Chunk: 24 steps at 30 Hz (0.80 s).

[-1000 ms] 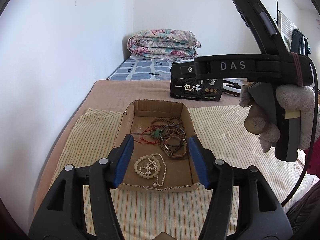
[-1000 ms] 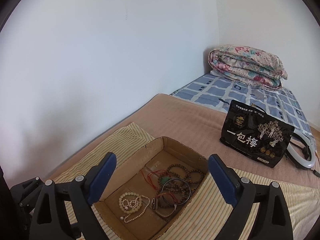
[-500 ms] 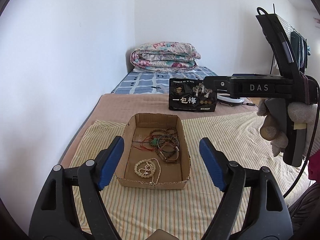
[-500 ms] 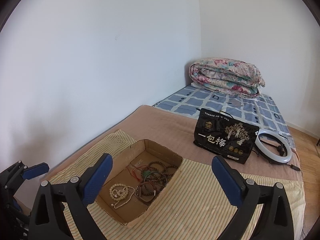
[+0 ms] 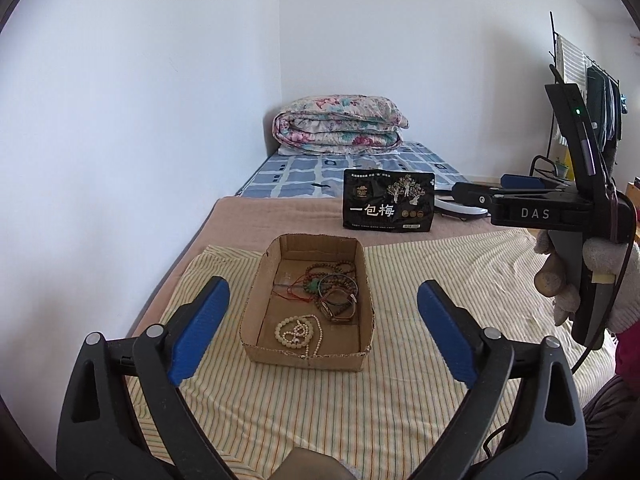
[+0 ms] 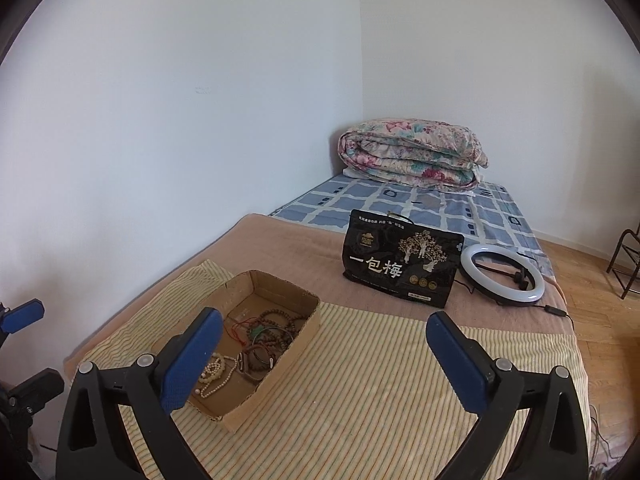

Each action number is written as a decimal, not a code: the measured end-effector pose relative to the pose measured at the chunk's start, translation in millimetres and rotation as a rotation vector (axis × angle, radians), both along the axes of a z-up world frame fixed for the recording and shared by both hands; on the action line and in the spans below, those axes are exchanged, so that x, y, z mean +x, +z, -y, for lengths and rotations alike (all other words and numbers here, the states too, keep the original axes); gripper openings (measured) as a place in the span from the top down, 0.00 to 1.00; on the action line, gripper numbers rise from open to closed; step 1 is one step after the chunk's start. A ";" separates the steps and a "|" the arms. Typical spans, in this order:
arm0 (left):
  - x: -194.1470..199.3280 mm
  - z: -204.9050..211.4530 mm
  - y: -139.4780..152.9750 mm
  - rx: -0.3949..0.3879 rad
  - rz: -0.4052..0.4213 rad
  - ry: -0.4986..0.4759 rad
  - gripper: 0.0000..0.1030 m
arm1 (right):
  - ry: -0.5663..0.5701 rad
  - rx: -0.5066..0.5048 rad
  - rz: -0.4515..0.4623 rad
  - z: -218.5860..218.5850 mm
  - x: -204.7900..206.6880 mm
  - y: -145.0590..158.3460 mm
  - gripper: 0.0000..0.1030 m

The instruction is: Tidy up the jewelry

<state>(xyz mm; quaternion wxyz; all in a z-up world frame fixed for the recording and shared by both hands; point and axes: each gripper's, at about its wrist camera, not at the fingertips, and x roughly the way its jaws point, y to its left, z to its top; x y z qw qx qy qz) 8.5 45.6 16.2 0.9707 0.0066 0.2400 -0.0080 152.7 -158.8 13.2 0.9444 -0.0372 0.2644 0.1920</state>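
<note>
A shallow cardboard box (image 5: 260, 312) (image 6: 298, 344) sits on a striped cloth on the bed. Inside lie a white bead necklace (image 5: 298, 330) (image 6: 216, 374), a watch (image 5: 338, 306) (image 6: 256, 360), brown bead bracelets (image 5: 332, 270) (image 6: 280, 320) and a green bead piece with red cord (image 5: 310, 284). My left gripper (image 5: 322, 330) is open and empty, held back from the box's near wall. My right gripper (image 6: 324, 354) is open and empty, right of the box; it also shows at the right of the left wrist view (image 5: 520, 196).
A black snack bag (image 5: 388, 206) (image 6: 400, 266) stands behind the box. A white ring light (image 6: 502, 276) lies beside it. A folded floral quilt (image 5: 340, 126) (image 6: 412, 156) lies at the bed's far end. White walls bound the bed on the left. Wooden floor (image 6: 600, 304) lies to the right.
Both grippers have pulled back and up from the box, which now looks smaller and farther. The left jaws have opened wider. The jewelry has not moved.
</note>
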 end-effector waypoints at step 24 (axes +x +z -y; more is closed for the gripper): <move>-18.0 9.0 8.7 0.060 0.012 0.082 0.00 | -0.050 -0.032 0.004 24.9 -18.5 -11.1 0.00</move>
